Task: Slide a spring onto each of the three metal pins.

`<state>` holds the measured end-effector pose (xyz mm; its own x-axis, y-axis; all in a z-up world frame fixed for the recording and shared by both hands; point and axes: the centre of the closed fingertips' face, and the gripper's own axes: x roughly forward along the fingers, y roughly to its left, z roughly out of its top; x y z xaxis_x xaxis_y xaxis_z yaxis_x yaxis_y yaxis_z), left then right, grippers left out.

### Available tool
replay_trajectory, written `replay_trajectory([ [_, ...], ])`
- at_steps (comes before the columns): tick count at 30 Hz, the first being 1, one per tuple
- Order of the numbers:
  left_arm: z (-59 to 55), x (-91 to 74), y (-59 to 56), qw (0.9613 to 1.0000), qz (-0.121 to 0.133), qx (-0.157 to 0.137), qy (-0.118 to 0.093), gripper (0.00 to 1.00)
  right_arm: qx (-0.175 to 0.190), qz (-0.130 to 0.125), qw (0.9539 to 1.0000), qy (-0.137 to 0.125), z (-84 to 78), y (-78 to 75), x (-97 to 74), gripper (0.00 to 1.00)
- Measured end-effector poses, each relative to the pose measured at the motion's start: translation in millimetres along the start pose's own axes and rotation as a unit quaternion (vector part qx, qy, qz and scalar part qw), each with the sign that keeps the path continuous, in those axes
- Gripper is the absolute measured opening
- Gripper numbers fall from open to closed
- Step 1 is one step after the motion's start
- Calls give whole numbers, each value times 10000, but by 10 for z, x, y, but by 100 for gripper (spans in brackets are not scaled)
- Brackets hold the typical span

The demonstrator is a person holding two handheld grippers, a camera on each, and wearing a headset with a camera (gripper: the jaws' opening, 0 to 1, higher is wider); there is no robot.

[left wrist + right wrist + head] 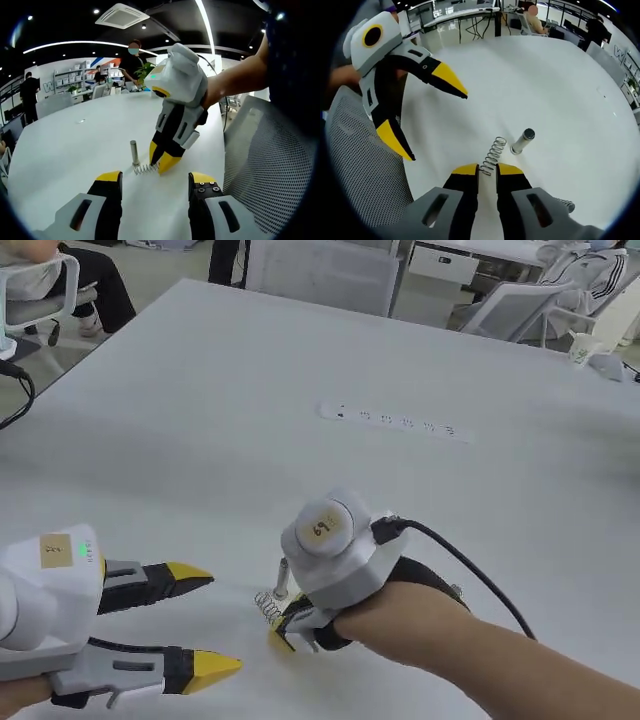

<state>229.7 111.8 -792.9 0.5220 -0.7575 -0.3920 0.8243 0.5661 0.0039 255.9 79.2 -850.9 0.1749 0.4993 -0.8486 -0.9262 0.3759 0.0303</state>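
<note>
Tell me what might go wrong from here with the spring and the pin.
1. The right gripper pinches only the end of the spring, so it may flex or slip out when lifted.
2. The pin stands upright beside the spring, unsupported; a bump might topple it.
3. The left gripper is open and apart from the pin, so nothing steadies it.

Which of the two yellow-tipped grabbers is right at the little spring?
The right gripper: its narrow-set jaws sit at the end of the spring, beside the upright pin. The left gripper is apart from it, jaws wide open.
</note>
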Motion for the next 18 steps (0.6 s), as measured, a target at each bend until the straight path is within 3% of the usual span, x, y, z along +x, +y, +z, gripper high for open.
replay_trajectory([
  [6, -7, 33, -34, 10000, -55, 22, 25, 47, 14, 200, 9998, -21, 2, 56, -93, 10],
  [14, -1, 64, -47, 9999, -95, 38, 28, 45, 10, 187, 9998, 4, -35, -9, -133, 8],
  [18, 2, 65, -61, 9999, -118, 95, 22, 44, -87, 341, 9994, -46, 6, 85, -198, 8],
])
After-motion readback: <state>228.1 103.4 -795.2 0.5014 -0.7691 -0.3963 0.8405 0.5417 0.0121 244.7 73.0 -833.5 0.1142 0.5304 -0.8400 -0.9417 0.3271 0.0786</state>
